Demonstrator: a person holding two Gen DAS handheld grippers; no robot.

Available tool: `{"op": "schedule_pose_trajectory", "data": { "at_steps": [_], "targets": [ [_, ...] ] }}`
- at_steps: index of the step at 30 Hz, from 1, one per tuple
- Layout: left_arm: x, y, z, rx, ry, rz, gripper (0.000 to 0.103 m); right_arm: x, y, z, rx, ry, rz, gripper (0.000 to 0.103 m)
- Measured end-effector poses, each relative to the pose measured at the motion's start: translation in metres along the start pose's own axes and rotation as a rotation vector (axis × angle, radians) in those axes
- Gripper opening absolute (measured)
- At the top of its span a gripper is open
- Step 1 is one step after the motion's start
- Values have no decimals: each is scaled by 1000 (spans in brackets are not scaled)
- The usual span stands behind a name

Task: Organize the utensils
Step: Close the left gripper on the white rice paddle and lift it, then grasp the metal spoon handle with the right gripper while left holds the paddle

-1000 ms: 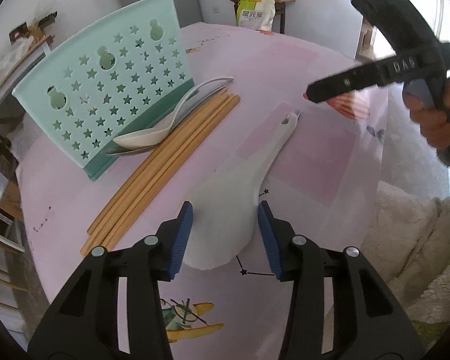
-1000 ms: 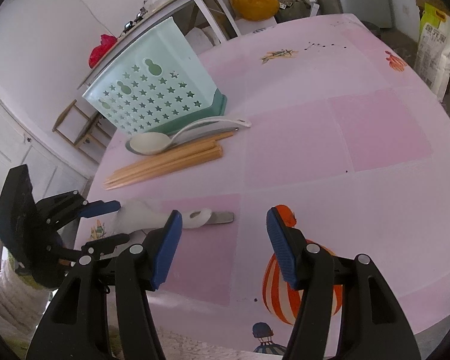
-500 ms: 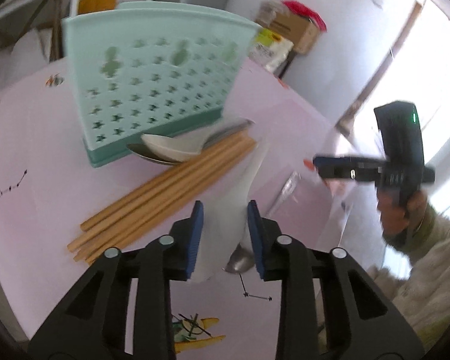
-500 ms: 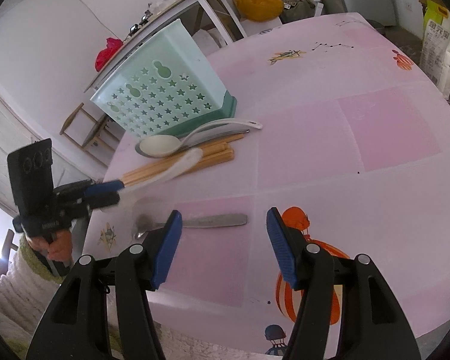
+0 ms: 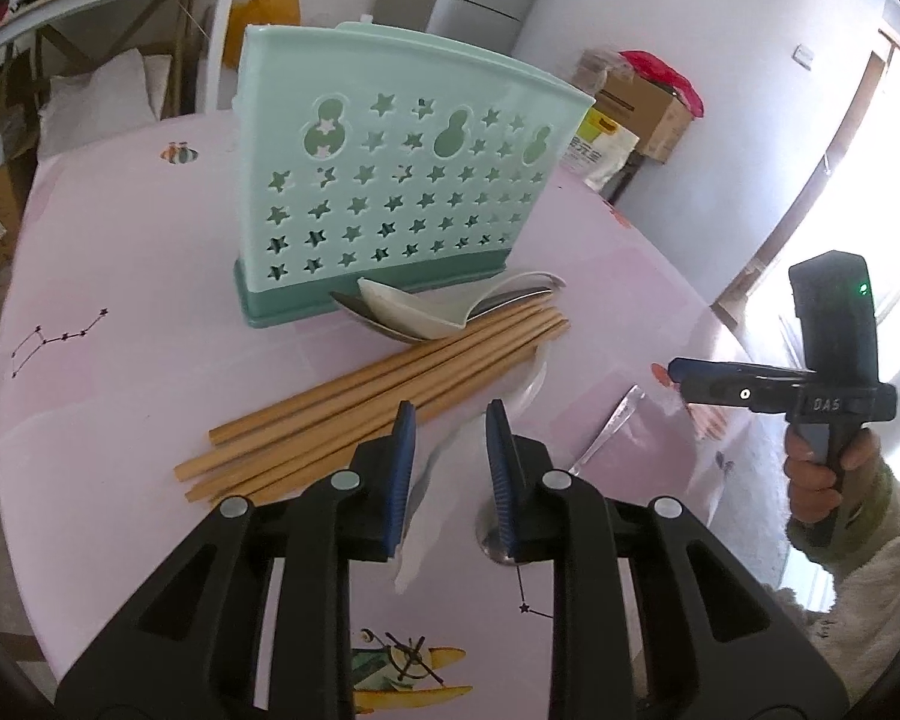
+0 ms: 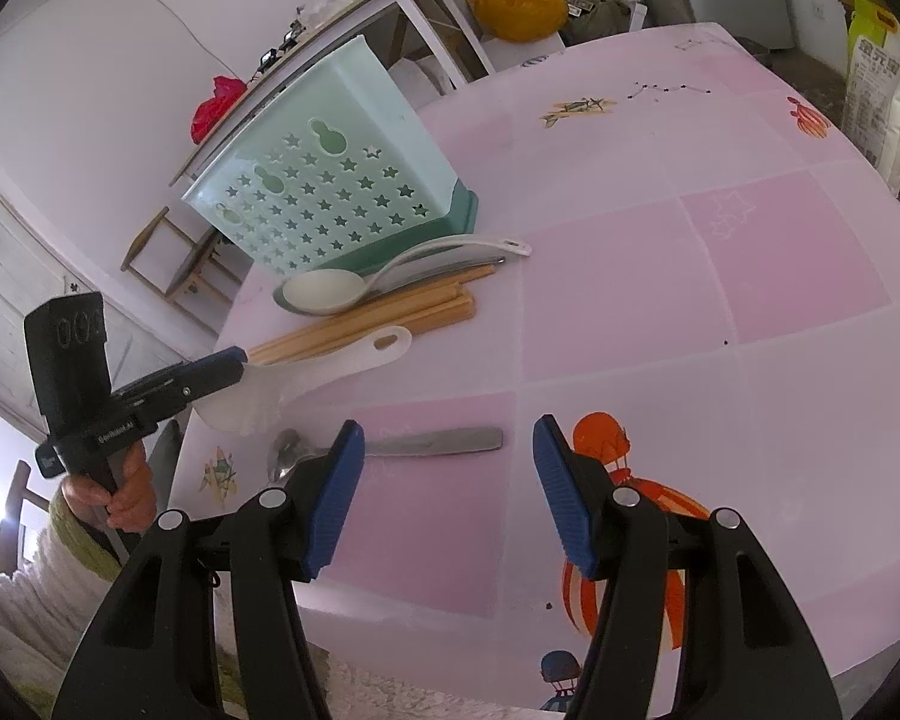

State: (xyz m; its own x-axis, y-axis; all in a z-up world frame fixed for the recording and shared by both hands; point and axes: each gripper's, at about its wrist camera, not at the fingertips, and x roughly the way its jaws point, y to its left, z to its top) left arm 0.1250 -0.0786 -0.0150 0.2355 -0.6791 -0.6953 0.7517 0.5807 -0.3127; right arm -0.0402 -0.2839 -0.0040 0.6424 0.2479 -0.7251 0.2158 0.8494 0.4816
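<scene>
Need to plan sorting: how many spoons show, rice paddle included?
4. A white spoon atop a nested metal spoon beside the caddy; a lone metal spoon on the table; the rice paddle in the left claw, which has just been closing on it. The caddy may hide more.

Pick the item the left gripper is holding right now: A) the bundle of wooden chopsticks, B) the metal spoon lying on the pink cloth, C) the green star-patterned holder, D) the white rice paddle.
D: in the right wrist view the left gripper has its jaws closed on the wide end of the white rice paddle, lifted off the table, while the metal spoon lies flat on it.
</scene>
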Motion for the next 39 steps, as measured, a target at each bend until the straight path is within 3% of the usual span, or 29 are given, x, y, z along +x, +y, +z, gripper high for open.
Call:
{"op": "schedule_pose_trajectory", "data": {
  "at_steps": [8,22,25,29,36,39],
  "targets": [
    [-4,2,-18,-48,-11,48,23,2,3,-1,0,5,8,57],
    [-7,25,-49,-308,-65,41,22,9,16,0,-4,18,16,57],
    [-4,27,-53,-356,-78,33,11,11,20,0,-4,24,16,57],
    [-5,32,-57,-415,-102,-1,7,9,29,0,-26,13,5,57],
    [-17,31,-58,-425,-145,-25,4,8,55,-8,-135,1,-51,57],
    [-17,34,-61,-439,-148,-22,4,10,75,-15,-242,-6,-84,57]
  ]
}}
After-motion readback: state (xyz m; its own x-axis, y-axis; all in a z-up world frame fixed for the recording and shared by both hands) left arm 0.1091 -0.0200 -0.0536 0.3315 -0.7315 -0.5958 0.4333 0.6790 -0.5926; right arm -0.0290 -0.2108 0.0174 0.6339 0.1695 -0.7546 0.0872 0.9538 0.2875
